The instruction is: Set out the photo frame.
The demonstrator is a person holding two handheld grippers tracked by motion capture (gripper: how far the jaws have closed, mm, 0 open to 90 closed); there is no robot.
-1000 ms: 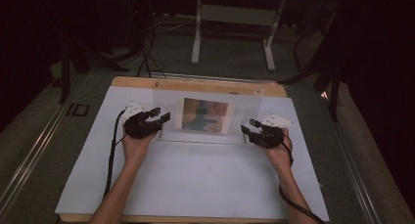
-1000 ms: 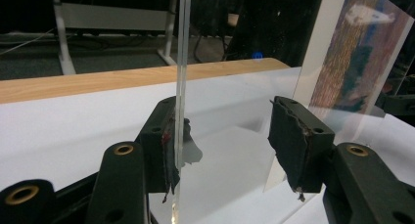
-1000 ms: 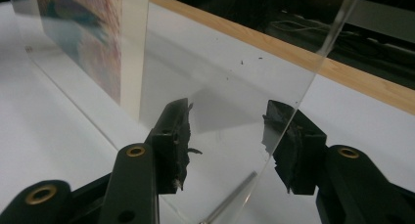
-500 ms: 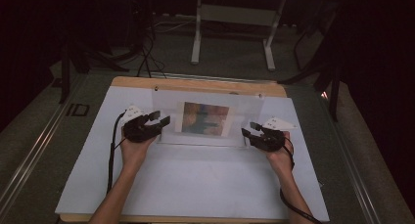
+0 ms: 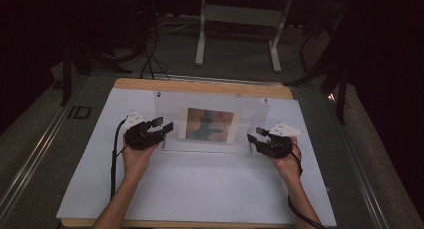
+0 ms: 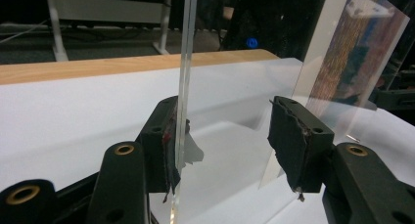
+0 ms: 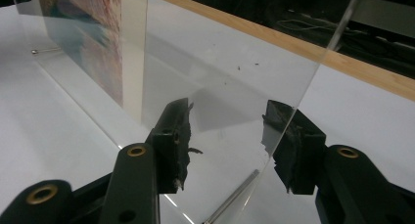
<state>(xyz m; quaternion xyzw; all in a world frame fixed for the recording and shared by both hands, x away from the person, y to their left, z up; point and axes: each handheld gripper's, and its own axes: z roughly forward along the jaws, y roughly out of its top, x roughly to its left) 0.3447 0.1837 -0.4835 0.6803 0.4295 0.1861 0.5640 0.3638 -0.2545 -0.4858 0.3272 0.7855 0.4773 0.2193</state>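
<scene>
A clear acrylic frame (image 5: 250,114) stands upright on the white sheet (image 5: 200,184), with a colourful picture (image 5: 210,124) in its middle. My left gripper (image 5: 162,125) is at the frame's left edge. In the left gripper view the sheet's edge (image 6: 186,62) lies against one pad (image 6: 164,136), the other jaw stands well apart, and the left gripper (image 6: 225,136) is open. My right gripper (image 5: 255,135) is at the frame's right edge. In the right gripper view the clear pane (image 7: 220,67) runs between the jaws, and the right gripper (image 7: 225,136) is open around it. The picture (image 7: 93,33) shows farther off.
The white sheet lies on a wooden table whose far edge (image 5: 200,85) shows behind the frame. A thin metal pin (image 7: 230,194) juts from the frame's foot near my right jaws. Beyond the table stand a white-legged bench (image 5: 235,14) and dark cables on the floor.
</scene>
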